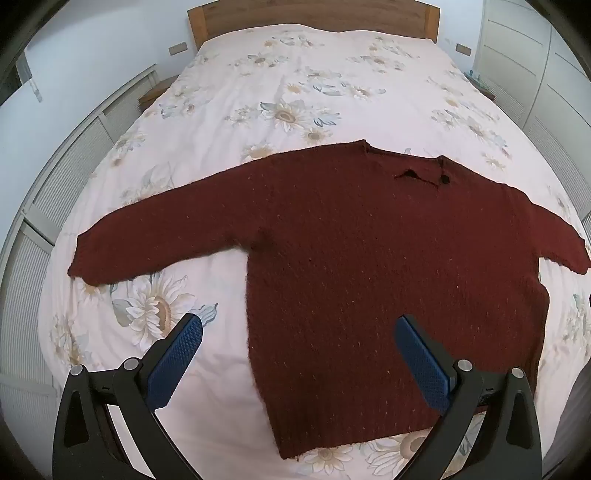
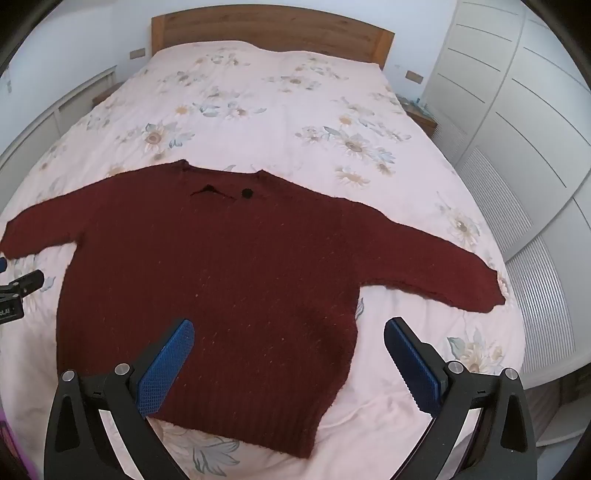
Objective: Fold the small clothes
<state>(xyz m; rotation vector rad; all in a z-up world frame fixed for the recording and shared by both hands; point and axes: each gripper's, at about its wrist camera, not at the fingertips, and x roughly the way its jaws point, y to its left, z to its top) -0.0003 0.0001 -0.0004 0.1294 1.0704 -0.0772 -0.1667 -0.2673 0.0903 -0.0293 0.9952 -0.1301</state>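
Both claws, the left gripper [image 1: 299, 328] and right gripper [image 2: 290, 330], hang with jaws spread wide, gripping nothing. The maroon knit sweater [image 1: 362, 258] lies flat on the floral duvet [image 1: 258, 92], sleeves pointing to 9 and 3 o'clock, neckline toward the wooden headboard [image 1: 314, 13] at 12.

Dark red sweater [image 1: 369, 258], pale pink sunflower-print bedspread [image 1: 258, 92], seemingly blue-padded fingers [image 1: 177, 362].

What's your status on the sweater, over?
Left gripper open, right gripper open, both empty above the hem. Sweater flat on the bed, sleeves spread, unfolded. Nothing in the way.
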